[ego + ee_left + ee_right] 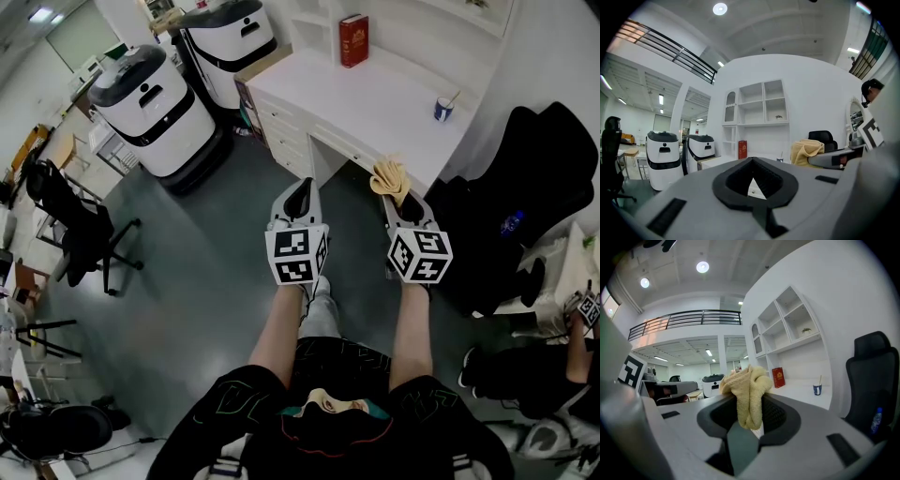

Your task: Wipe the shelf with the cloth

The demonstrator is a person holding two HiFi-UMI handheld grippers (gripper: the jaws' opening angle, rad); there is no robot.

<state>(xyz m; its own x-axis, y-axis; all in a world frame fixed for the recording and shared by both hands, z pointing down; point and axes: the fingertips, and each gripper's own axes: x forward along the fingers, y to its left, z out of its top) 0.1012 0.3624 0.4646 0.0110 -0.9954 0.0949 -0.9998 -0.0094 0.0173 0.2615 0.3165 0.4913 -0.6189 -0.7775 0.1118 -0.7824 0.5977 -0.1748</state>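
Your left forearm point(281, 328) and right forearm point(410, 328) rise bare from the bottom centre of the head view, side by side and roughly parallel. Your left gripper point(299, 190) sits just left of centre, with its jaws drawn together at the tips and nothing between them. Your right gripper point(397, 197) is level with it, right of centre. Its jaws are clamped on a bunched yellow cloth point(389, 176) that pokes out past the tips.

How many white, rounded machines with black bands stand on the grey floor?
2. One white rounded machine stands left of the white desk; the second white machine stands behind it, beside the desk's corner. More may be hidden.
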